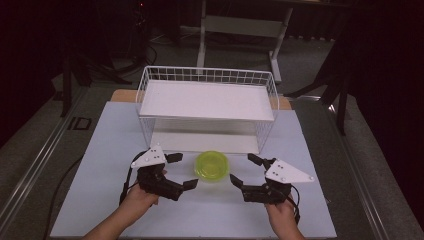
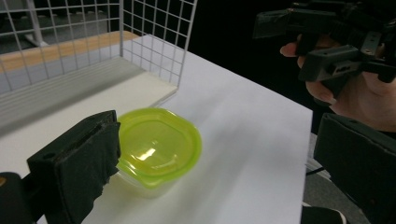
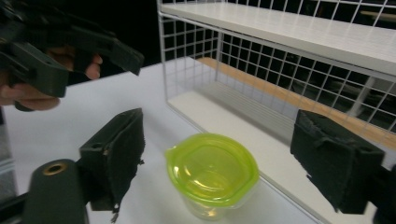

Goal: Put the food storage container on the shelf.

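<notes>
A small clear tub with a lime-green lid [image 1: 212,166] stands on the white mat, just in front of the wire rack. My left gripper [image 1: 183,170] is open at its left side, and my right gripper [image 1: 244,170] is open at its right side. Neither touches it. In the left gripper view the tub [image 2: 156,147] sits close to the left jaw, with the other hand's gripper [image 2: 327,42] beyond it. In the right gripper view the tub [image 3: 212,170] lies between the wide-apart jaws, with the left gripper [image 3: 93,65] behind it.
A white wire rack [image 1: 207,100] with an upper shelf and a lower board stands behind the tub, its front open. The white mat [image 1: 100,200] covers the table. Table legs and dark stands are on the floor beyond.
</notes>
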The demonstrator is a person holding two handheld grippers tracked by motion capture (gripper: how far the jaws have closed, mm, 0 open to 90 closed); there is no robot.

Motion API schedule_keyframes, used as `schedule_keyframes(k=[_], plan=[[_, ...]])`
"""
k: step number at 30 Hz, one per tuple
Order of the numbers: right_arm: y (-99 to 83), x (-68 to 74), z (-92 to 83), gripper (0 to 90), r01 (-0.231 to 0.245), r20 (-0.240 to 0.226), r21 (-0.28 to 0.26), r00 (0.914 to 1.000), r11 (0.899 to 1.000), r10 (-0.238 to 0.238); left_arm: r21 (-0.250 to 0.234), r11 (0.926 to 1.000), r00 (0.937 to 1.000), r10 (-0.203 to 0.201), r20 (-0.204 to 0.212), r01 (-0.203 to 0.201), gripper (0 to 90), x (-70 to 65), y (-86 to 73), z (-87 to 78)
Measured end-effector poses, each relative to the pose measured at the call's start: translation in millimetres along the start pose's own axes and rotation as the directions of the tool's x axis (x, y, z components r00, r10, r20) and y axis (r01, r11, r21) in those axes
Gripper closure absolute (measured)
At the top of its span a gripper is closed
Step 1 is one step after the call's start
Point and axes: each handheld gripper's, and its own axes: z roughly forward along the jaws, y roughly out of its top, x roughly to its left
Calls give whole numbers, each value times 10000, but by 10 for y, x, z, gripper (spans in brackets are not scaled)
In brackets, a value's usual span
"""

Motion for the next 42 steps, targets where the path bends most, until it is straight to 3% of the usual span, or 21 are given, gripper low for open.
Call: schedule_keyframes(k=[2, 3, 7, 11, 13, 15, 18, 19, 20, 23, 28, 29, 30, 31, 34, 37, 42], plan=[[14, -34, 45, 206, -133, -96, -160, 9999, 9998, 131, -33, 9999, 9999, -119, -27, 119, 14, 31, 14, 26], [20, -44, 74, 206, -167, 96, -87, 9998, 9998, 167, 24, 9999, 9999, -113, -36, 113, 15, 45, 18, 37], [-4, -127, 196, 231, -558, 7, 304, 9984, 9980, 558, 172, 9995, 9996, -272, -110, 274, 14, 117, 26, 109], [-53, -155, 277, 234, -137, -20, 842, 9999, 9964, 139, 283, 9990, 9993, -346, -160, 350, 14, 170, 21, 164], [-100, -146, 319, 236, 362, 155, 1188, 9991, 9923, -383, 413, 9987, 9992, -297, -266, 307, 15, 210, 1, 219], [-130, -144, 328, 238, 562, -30, 1060, 9984, 9928, -562, 480, 9978, 9986, -433, -301, 447, 15, 244, -22, 266], [-166, -124, 356, 232, 764, 270, 1039, 9965, 9917, -796, 487, 9969, 9978, -603, -286, 616, 15, 278, -43, 305], [-184, -124, 379, 194, 706, 316, 1068, 9967, 9918, -743, 626, 9959, 9971, -632, -417, 657, 15, 302, -58, 348], [-218, -134, 434, 177, 309, 295, 1308, 9989, 9909, -350, 664, 9951, 9969, -710, -347, 732, 15, 318, -67, 372], [-288, -151, 534, 174, -164, 477, 1779, 9988, 9839, 80, 888, 9921, 9950, -845, -534, 890, 46, 350, -85, 443], [-370, -213, 691, 112, -1250, 393, 2034, 9921, 9711, 1194, 1423, 9806, 9890, -1247, -792, 1350, 76, 418, -143, 564], [-370, -213, 691, 112, -1250, 393, 2034, 9921, 9711, 1194, 1423, 9806, 9890, -1247, -792, 1350, 79, 418, -143, 564], [-377, -220, 716, 112, -1323, 358, 2087, 9912, 9690, 1276, 1477, 9744, 9836, -1575, -875, 1692, 79, 464, -178, 592], [-383, -229, 761, 112, -1530, 551, 2116, 9880, 9653, 1445, 1463, 9709, 9796, -1770, -949, 1896, 151, 489, -198, 604], [-390, -259, 812, 132, -1702, 535, 2292, 9853, 9584, 1622, 1738, 9612, 9742, -1973, -1099, 2143, 164, 557, -267, 650], [-408, -300, 859, 141, -1858, 533, 2508, 9826, 9501, 1781, 1989, 9473, 9645, -2275, -1344, 2512, 213, 591, -337, 705], [-458, -340, 909, 187, -2063, 457, 2719, 9784, 9400, 2015, 2124, 9348, 9540, -2544, -1583, 2846, 316, 613, -380, 759]])
